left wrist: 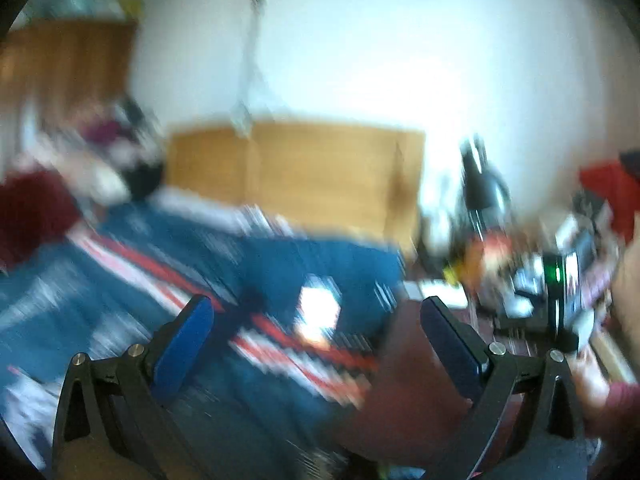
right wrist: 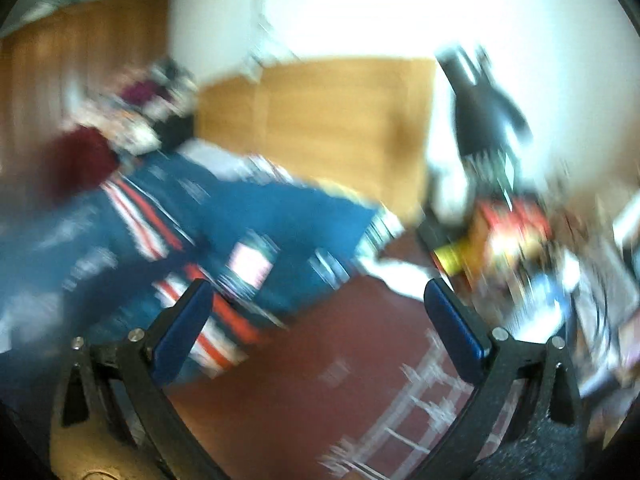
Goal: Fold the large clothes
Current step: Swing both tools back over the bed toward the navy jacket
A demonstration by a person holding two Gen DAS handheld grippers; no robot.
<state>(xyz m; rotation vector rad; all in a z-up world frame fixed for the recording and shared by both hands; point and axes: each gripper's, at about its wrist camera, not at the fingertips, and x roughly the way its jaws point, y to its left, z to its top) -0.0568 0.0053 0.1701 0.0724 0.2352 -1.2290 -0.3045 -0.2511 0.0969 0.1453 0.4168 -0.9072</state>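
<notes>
At nine o'clock in the left wrist view, a dark red cloth (left wrist: 32, 208) lies bunched at the edge of the frame, with a brown wooden wardrobe (left wrist: 68, 68) standing above it at ten o'clock. Everything is smeared by motion blur, so fine detail cannot be told. Spread from eight o'clock toward the centre is the blue garment (left wrist: 168, 264), crossed by red and white stripes and bearing a pale square patch near the middle. Behind it, at twelve o'clock, stands a light wooden headboard (left wrist: 312, 172) against a white wall. The left gripper (left wrist: 316, 320) has its blue-padded fingers (left wrist: 188, 340) wide apart, holding nothing, with the garment lying below and between them. At three o'clock sits a jumble of small items (left wrist: 520, 264), too blurred to name.

Across the right wrist view, the same blue garment (right wrist: 248, 216) fills nine o'clock through the centre, lying on a dark red patterned surface (right wrist: 328, 360) that runs down to six o'clock. The right gripper (right wrist: 316, 300) also stands spread and empty, its left finger over the garment's striped edge, its right finger over the red surface. A black object (right wrist: 480, 116) stands at two o'clock.
</notes>
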